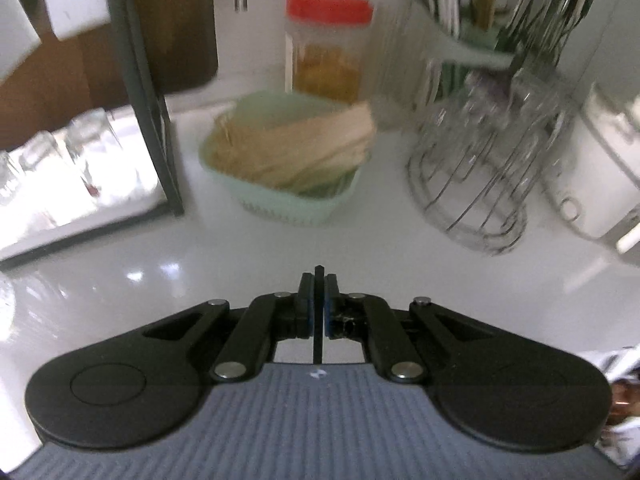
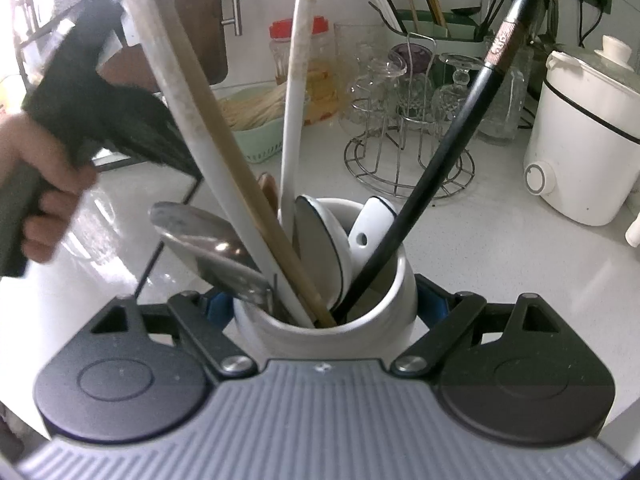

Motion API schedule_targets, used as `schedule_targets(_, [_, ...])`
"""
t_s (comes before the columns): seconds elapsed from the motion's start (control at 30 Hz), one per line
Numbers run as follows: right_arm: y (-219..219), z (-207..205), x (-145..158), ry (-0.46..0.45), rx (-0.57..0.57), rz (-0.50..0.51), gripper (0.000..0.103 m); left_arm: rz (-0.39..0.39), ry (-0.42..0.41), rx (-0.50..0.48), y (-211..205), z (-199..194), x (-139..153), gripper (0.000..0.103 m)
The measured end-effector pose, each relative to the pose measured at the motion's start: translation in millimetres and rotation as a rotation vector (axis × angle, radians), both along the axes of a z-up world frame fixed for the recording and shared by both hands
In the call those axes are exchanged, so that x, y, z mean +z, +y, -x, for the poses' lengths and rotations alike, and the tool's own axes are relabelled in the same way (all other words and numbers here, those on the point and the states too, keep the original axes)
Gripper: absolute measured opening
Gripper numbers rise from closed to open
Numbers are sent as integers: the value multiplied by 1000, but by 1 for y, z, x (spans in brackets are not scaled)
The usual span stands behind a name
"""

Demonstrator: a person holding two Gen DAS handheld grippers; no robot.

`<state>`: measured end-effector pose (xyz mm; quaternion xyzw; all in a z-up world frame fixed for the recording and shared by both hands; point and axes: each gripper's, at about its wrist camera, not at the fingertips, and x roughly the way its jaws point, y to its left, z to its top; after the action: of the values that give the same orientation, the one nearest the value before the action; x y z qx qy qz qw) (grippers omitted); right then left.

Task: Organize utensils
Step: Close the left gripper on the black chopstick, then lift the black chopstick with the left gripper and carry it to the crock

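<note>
Gripping the white utensil crock [image 2: 320, 316] in my right tongs [image 2: 324, 304] keeps it steady on the table [image 2: 500, 264]. My left tongs [image 1: 319, 300] are clamped on a thin black utensil handle [image 1: 318, 320], probably bound for the crock.

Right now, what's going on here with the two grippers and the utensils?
The right gripper is clamped around a white holder crowded with ladles, spoons and long handles, on the white counter. The left gripper is shut on a thin black stick, above the counter in front of a green basket of wooden sticks. A person's hand holds its handle.
</note>
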<state>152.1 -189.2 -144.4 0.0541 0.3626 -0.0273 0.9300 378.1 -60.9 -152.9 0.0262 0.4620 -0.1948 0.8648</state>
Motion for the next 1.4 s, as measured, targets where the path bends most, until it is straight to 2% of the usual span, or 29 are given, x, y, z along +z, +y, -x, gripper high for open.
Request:
schedule_targets(0.43, [8,-12,1,17,11,1,91,110,-136,6,26,46,91,5])
schedule_targets(0.63, [15,-16,0,3,-5,2,91,158,-173,-1,38,70,111,5])
schedule_targets(1.0, [26,-24,-1,-20,3,8,91,210,-213,-3,52,81,138,5])
schedule_targets(1.4, [31,-25,-1,-19,0,29,91,263,-308,-70,53,91,204,5])
